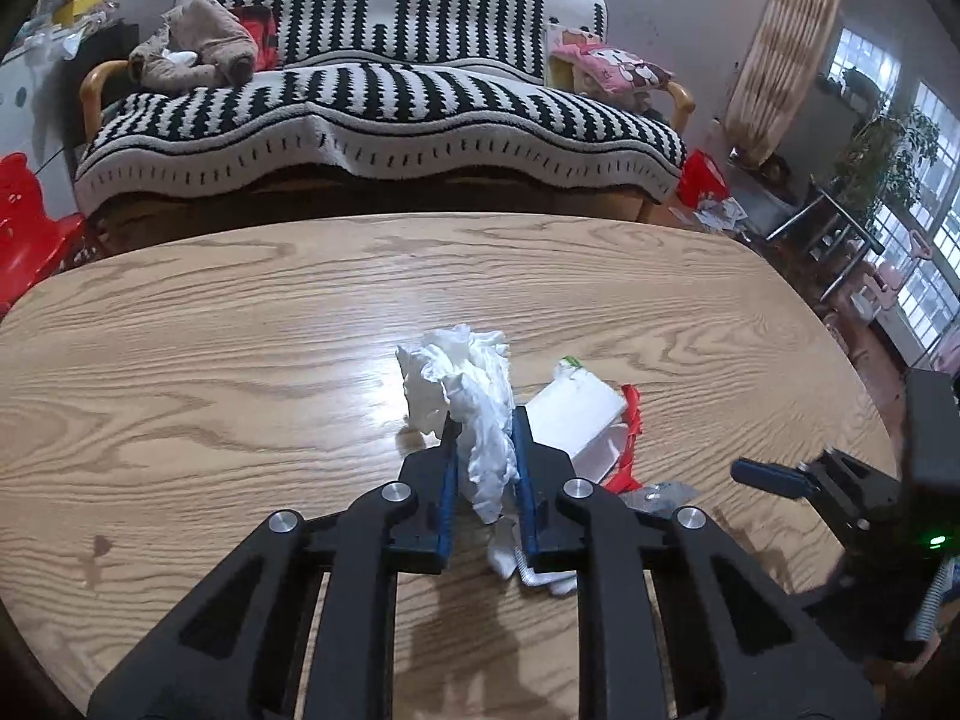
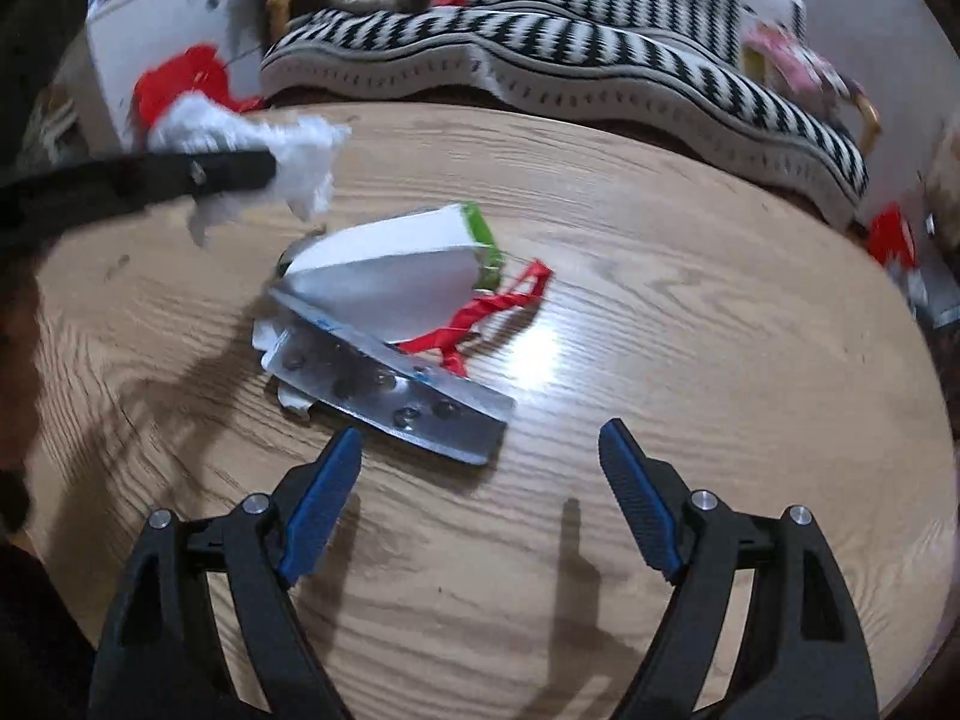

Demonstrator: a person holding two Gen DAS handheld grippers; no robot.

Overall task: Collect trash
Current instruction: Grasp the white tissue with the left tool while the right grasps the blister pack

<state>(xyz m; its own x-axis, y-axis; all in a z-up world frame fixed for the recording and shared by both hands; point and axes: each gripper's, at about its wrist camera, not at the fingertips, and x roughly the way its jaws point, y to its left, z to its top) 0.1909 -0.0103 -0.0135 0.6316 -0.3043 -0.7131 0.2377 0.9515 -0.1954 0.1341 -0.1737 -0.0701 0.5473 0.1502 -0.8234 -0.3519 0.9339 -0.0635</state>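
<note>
My left gripper (image 1: 485, 420) is shut on a crumpled white tissue (image 1: 465, 381) and holds it above the wooden table (image 1: 210, 360); the tissue (image 2: 300, 162) also shows in the right wrist view at upper left. On the table lie a white carton with a green end (image 2: 396, 270), a red plastic strip (image 2: 480, 315) and a silver blister pack (image 2: 390, 390). My right gripper (image 2: 480, 441) is open and empty, just in front of the blister pack. The carton (image 1: 576, 414) and red strip (image 1: 630, 426) also lie right of my left gripper.
A black-and-white striped sofa (image 1: 384, 108) stands behind the table, with clothes (image 1: 192, 48) and a pink cushion (image 1: 612, 63) on it. A red object (image 1: 24, 210) is at the left. The right gripper's body (image 1: 840, 492) shows at the table's right edge.
</note>
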